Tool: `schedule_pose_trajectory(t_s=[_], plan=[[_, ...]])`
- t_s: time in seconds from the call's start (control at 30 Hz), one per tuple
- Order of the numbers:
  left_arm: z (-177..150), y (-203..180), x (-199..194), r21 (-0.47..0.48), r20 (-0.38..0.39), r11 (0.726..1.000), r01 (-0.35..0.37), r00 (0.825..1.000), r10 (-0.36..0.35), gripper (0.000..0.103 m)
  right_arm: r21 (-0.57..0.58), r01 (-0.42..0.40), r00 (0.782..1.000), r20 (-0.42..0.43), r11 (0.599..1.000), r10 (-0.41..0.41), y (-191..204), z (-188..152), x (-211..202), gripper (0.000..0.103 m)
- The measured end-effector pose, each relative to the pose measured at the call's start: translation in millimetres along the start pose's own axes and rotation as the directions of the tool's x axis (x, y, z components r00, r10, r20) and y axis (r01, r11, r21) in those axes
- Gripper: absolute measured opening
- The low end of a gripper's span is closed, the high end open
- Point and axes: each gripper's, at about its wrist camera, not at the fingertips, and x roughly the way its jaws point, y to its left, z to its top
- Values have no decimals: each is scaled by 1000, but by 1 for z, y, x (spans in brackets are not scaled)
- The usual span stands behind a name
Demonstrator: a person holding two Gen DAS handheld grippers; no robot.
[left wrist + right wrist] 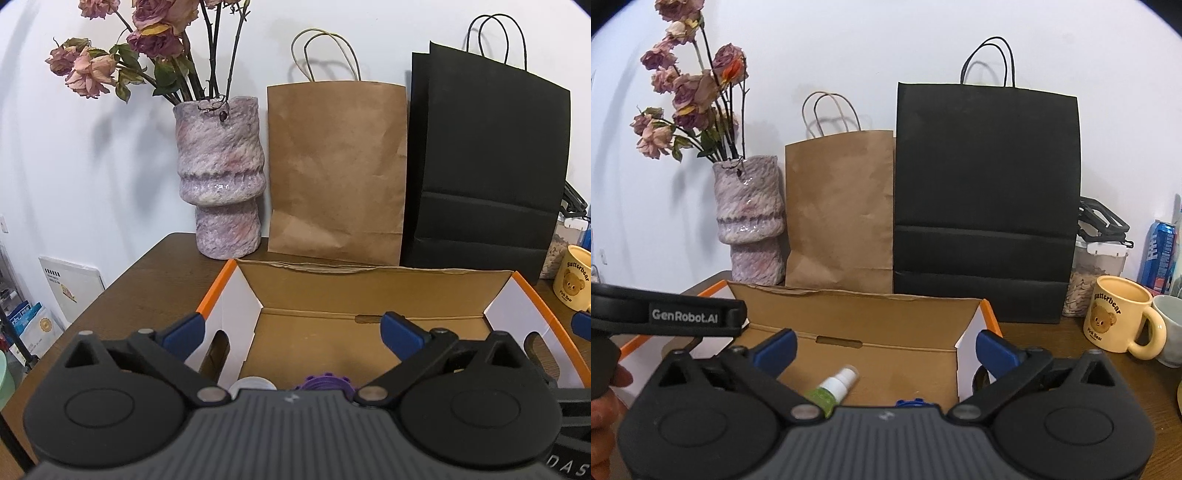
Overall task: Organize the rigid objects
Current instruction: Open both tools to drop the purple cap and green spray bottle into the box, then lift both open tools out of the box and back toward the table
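Observation:
An open cardboard box (369, 273) with orange and white sides stands on the brown table; it also shows in the right wrist view (849, 299). My left gripper (291, 330) is open and empty above the box. Below it a purple toothed part (325, 382) and a white cap (251, 384) peek out inside the box. My right gripper (884, 349) is open and empty above the box. A small green spray bottle (833, 387) lies inside the box, and a blue part (910, 402) shows just behind the gripper body.
A pink vase (219, 177) with dried roses, a brown paper bag (336, 170) and a black paper bag (484, 166) stand along the wall. A yellow bear mug (1119, 317), a jar of seeds (1089, 280) and a blue can (1158, 254) stand at the right.

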Motion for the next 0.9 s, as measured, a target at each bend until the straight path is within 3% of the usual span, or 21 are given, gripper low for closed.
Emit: schedule_pose_trajectory(t_s=[0.9], plan=[[-5,7,-18,-30,14,999,19,1000,-18,103,-26,-27,999,44,999,28,1,-2,-29,103]])
